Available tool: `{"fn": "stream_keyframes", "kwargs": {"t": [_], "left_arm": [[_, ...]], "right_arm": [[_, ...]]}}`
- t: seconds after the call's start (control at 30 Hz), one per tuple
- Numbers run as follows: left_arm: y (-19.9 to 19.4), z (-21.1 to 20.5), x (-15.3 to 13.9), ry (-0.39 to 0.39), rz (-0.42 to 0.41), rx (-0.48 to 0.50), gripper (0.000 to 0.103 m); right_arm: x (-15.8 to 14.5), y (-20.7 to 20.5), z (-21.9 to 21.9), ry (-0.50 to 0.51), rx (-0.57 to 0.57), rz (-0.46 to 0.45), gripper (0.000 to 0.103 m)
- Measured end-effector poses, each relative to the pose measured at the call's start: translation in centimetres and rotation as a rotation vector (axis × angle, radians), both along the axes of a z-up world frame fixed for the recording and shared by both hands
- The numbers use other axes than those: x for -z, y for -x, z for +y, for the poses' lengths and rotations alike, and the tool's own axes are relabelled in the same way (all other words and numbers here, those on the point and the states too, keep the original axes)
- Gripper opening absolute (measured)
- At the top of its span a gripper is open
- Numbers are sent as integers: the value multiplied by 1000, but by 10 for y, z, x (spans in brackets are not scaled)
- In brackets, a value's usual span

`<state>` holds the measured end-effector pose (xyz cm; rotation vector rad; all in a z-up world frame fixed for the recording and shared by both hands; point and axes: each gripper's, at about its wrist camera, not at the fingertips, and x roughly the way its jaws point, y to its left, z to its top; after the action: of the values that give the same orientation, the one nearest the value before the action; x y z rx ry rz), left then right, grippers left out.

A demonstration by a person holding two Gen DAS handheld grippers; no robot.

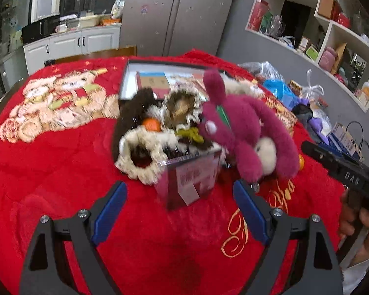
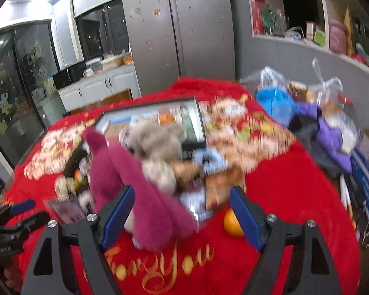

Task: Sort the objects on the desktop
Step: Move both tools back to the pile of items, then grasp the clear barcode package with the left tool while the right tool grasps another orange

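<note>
A home kitchen-dining room, tall steel double-door fridge (image 1: 174, 12) dotted with magnets, white cabinets (image 1: 69, 44) under a cluttered worktop, black microwave (image 1: 40, 28), white wall shelves (image 1: 332, 32) crammed with boxes and gift bags, red plush blanket (image 1: 61, 162) over the counter.

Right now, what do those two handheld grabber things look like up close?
Each is a black angular frame with silver bolts and two fingers lined with ribbed blue pads. The left gripper and right gripper match. In the left wrist view, the right one's black body carries pale lettering, and the hand holding it shows a white cuff.
</note>
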<state>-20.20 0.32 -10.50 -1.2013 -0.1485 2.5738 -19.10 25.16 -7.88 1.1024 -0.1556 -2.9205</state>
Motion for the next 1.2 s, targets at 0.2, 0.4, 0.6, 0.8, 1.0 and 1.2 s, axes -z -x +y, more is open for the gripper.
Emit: {"fn": "stream_keyframes", "kwargs": {"t": [0.2,0.4,0.6,0.8,1.0,1.2], "left_arm": [[1,6,12,11,-17,-11,89],[7,4,19,18,-32,-26,89],[16,8,32,28,-62,-22,89],[26,12,42,44,-81,-19,89],[35,16,53,31,-113,-8,89],[31,26,60,86,-61,5,89]], "right_arm": [[16,-9,7,-57,15,-39,81],[15,-10,15,-56,22,-34,82],[28,1,22,-71,51,-69,82],[47,12,31,-69,72,-121,82],[61,20,41,-68,87,-154,82],[78,32,53,-47,113,-193,81]]}}
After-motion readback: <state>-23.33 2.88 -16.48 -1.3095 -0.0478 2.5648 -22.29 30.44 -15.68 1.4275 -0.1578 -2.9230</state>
